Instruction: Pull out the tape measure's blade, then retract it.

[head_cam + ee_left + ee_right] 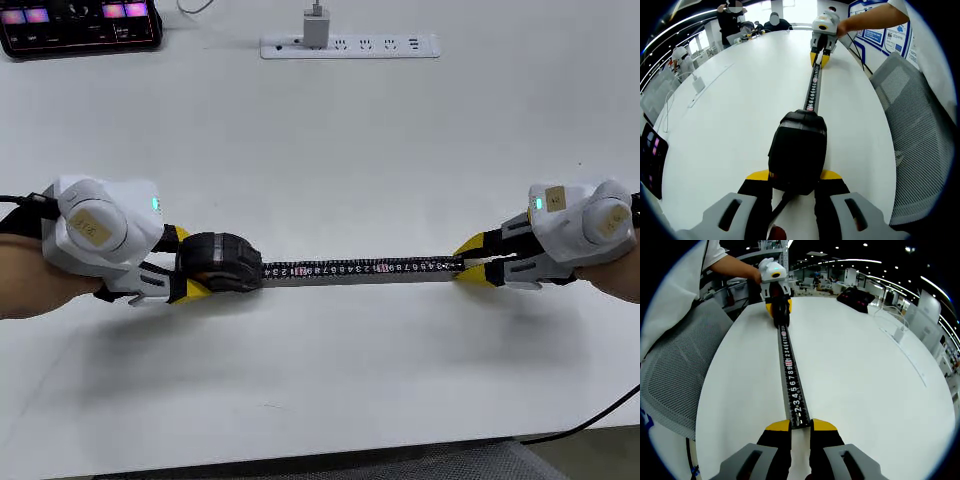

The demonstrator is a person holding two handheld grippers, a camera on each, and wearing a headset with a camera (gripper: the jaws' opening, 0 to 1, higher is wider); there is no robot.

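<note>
While left gripper [188, 263] clamps the tape measure [222, 262], right gripper [466, 263] pinches its blade [360, 268].

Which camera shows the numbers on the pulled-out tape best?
The right gripper view: the blade runs straight up from the right hand-held gripper, its digits large and legible. The head view shows its whole length side-on, digits small. In the left gripper view it recedes beyond the black case, digits tiny.
</note>
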